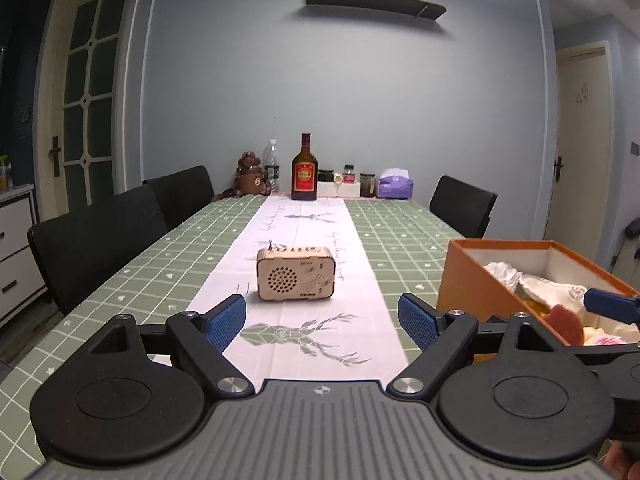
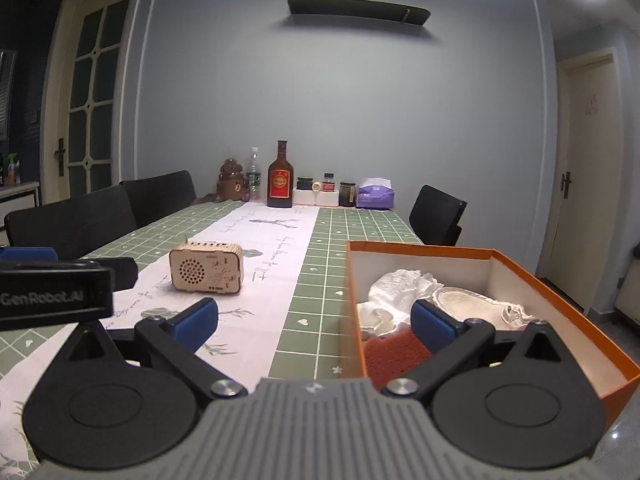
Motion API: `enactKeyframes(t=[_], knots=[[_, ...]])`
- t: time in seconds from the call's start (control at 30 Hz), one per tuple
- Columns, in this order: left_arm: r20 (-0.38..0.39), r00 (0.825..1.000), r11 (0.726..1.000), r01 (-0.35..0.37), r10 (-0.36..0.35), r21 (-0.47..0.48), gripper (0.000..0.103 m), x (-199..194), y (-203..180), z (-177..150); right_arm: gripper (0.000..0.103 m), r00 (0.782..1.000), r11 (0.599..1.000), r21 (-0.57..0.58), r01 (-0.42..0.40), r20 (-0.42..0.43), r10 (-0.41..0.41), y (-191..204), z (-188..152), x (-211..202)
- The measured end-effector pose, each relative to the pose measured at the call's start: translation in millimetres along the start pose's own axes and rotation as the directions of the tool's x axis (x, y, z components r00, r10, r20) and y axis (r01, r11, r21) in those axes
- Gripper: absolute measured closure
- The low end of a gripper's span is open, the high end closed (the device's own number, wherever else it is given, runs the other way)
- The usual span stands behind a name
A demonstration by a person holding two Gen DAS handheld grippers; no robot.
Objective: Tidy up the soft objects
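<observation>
Over the table runner my left gripper (image 1: pixel 322 318) is spread and empty, my right gripper (image 2: pixel 316 320) likewise, straddling the orange box (image 2: pixel 472 249) wall; white cloth (image 2: pixel 394 286) and red sponge (image 2: pixel 390 354) lie inside, wooden radio (image 1: pixel 295 273) ahead

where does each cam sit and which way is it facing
Left wrist: on the open left gripper, facing down the table at the radio; right gripper's fingertip shows at the right edge.
Right wrist: on the open right gripper, straddling the near-left wall of the orange box; left gripper's body shows at left.
Shared: radio, box, bottle.
</observation>
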State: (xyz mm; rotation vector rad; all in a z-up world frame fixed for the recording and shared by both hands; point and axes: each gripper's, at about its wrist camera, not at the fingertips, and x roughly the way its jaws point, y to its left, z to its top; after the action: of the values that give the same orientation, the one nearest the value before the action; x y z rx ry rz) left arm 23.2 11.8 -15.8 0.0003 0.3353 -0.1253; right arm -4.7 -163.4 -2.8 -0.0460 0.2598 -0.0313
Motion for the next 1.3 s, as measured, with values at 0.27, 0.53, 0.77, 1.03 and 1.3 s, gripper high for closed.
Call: enactKeyframes(t=[0.27, 0.53, 0.77, 1.03, 1.3], knots=[[-0.02, 1.0, 1.0, -0.001, 0.001, -0.01, 0.002, 4.8, 4.4, -7.1, 0.003, 0.999, 1.0, 0.009, -0.007, -0.033, 0.007, 3.2, -5.3, 7.8], [-0.04, 0.999, 1.0, 0.011, -0.011, -0.004, 0.002, 6.4, 2.5, -8.7, 0.003, 0.999, 1.0, -0.006, 0.0, -0.05, 0.0, 6.2, -8.4, 10.4], [-0.055, 0.998, 1.0, 0.01, -0.01, -0.004, 0.002, 8.2, 2.9, -9.7, 0.003, 0.998, 1.0, -0.018, 0.002, -0.057, -0.003, 8.0, -8.8, 11.9], [-0.057, 0.998, 1.0, 0.011, -0.011, -0.007, 0.002, 8.2, 3.4, -9.6, 0.003, 0.998, 1.0, -0.013, -0.008, -0.06, 0.007, 8.3, -9.0, 13.1], [-0.057, 0.998, 1.0, 0.012, -0.012, -0.006, 0.002, 7.8, 3.6, -9.7, 0.003, 0.998, 1.0, -0.01, -0.013, -0.058, 0.012, 7.5, -8.8, 13.3]])
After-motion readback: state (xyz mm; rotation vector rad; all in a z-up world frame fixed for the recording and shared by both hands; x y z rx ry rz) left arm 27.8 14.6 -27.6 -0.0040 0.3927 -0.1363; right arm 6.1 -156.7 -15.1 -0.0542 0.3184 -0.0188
